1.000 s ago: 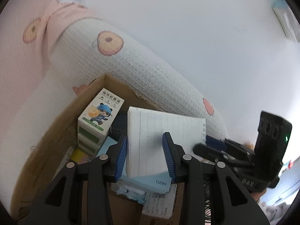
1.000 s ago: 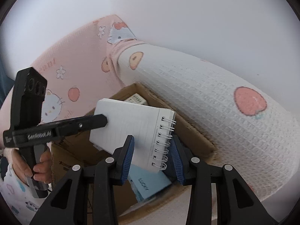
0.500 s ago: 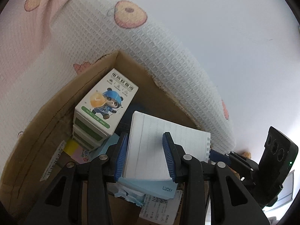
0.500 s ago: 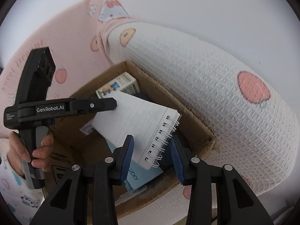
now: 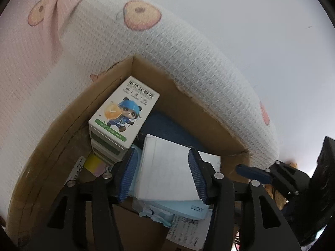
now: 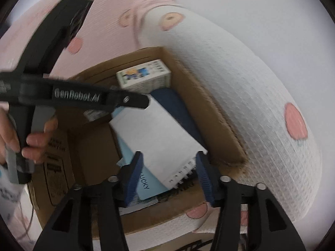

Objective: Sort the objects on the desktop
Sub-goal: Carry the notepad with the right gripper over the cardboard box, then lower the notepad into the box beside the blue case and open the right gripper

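Notebook (image 5: 167,171) between both grippers' opening, non-pressing jaws—left gripper (image 5: 161,175), right gripper (image 6: 169,177)—atop blue pad (image 5: 178,209), panda carton (image 5: 123,115) alongside in cardboard box (image 5: 188,113).

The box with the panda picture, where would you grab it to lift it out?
Grip the panda box across its two long sides, coming from straight above. It lies flat on top of a stack in the cardboard box's corner, picture side up, so its top is free, though the wall sits close on one side.

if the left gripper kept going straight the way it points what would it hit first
Most likely the white spiral notepad lying between the opening jaws of the left gripper, atop the stack in the cardboard box; depth is hard to judge.
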Available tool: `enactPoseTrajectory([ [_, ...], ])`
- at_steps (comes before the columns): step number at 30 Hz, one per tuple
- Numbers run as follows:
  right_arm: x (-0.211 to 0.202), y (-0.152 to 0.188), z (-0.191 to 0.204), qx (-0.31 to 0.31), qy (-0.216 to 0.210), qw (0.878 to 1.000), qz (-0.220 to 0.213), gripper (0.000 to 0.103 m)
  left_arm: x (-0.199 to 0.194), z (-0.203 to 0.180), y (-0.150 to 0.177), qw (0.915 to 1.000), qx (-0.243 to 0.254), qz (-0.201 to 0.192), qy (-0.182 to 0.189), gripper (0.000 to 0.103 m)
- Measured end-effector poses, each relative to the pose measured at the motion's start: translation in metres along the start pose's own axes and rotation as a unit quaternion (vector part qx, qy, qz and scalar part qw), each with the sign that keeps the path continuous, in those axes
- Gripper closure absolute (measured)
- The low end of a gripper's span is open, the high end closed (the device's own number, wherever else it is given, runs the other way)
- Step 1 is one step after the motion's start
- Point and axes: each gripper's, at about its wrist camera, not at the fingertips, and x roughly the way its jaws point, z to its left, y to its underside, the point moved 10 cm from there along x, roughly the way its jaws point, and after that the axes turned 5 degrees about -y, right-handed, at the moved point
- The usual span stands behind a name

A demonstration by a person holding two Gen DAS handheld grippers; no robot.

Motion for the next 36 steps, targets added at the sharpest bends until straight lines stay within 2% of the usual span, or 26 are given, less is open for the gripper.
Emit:
enactPoseTrajectory([
  [2, 0.001, 0.001, 0.007, -0.027, 0.003, 1.000, 0.001, 0.049, -0.004, -0.002, 0.005, 1.0000, 0.001, 0.006, 0.002, 0.045],
  [7, 0.011, 0.009, 0.015, -0.092, 0.018, 0.995, 0.028, 0.049, -0.004, 0.009, 0.017, 0.9992, -0.005, 0.033, -0.022, 0.045],
  [11, 0.018, 0.016, 0.017, -0.110, 0.006, 0.993, 0.051, 0.049, -0.006, 0.013, 0.033, 0.9990, -0.018, 0.041, -0.009, 0.045],
  [13, 0.021, 0.016, 0.018, -0.111, -0.004, 0.992, 0.055, 0.049, -0.006, 0.016, 0.036, 0.9988, -0.029, 0.038, -0.007, 0.051],
  [14, 0.022, 0.015, 0.017, -0.110, -0.003, 0.992, 0.054, 0.049, -0.009, 0.013, 0.040, 0.9988, -0.030, 0.038, -0.004, 0.061],
  [16, 0.025, 0.014, 0.015, -0.111, 0.001, 0.992, 0.057, 0.048, -0.009, 0.010, 0.046, 0.9984, -0.032, 0.045, -0.008, 0.071],
  [22, 0.041, 0.016, 0.018, -0.111, -0.009, 0.990, 0.086, 0.047, -0.010, 0.010, 0.054, 0.9978, -0.030, 0.058, 0.001, 0.074],
  [25, 0.044, 0.015, 0.022, -0.128, 0.000, 0.988, 0.082, 0.047, -0.014, 0.008, 0.057, 0.9981, -0.017, 0.059, 0.000, 0.074],
  [29, 0.050, 0.011, 0.022, -0.162, 0.039, 0.984, 0.069, 0.047, -0.019, 0.001, 0.061, 0.9982, -0.004, 0.060, 0.008, 0.074],
  [33, 0.054, 0.001, 0.018, -0.128, 0.038, 0.989, 0.058, 0.047, -0.019, -0.004, 0.061, 0.9986, 0.006, 0.052, 0.008, 0.074],
  [36, 0.055, -0.006, 0.013, -0.090, 0.022, 0.994, 0.051, 0.047, -0.009, -0.011, 0.046, 0.9989, -0.015, 0.035, 0.026, 0.074],
])
